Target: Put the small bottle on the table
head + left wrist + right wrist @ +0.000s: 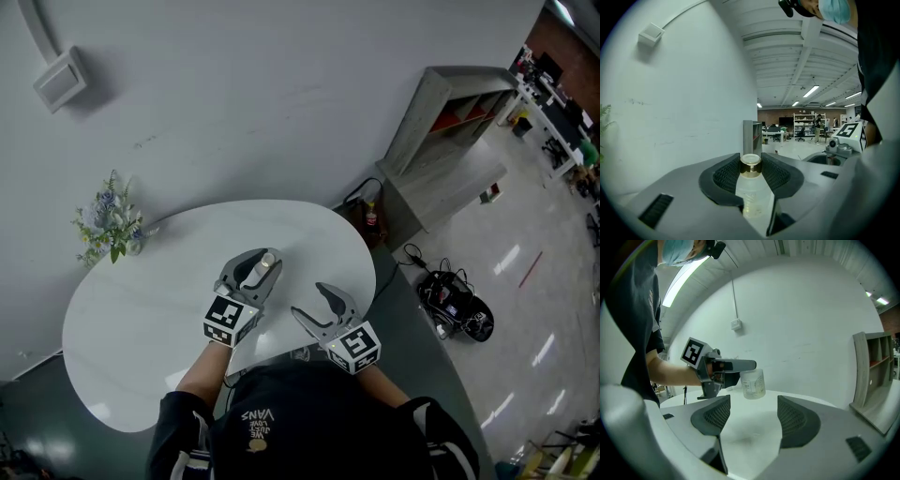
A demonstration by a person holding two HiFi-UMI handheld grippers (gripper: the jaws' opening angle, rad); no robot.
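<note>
A small clear bottle (266,266) with a gold cap sits between the jaws of my left gripper (255,264), which is shut on it over the middle of the white oval table (131,328). In the left gripper view the bottle (751,190) stands upright, and the ribbed pads (725,174) press on both sides of its neck. From the right gripper view, the bottle (753,383) hangs a little above the tabletop under the left gripper (738,365). My right gripper (309,300) is open and empty near the table's front edge, to the right of the left one.
A bunch of artificial flowers (111,225) stands at the table's far left edge. A grey shelf unit (450,131) leans by the wall at the right. On the floor beyond the table lie a small red bottle (372,218) and a black device with cables (457,302).
</note>
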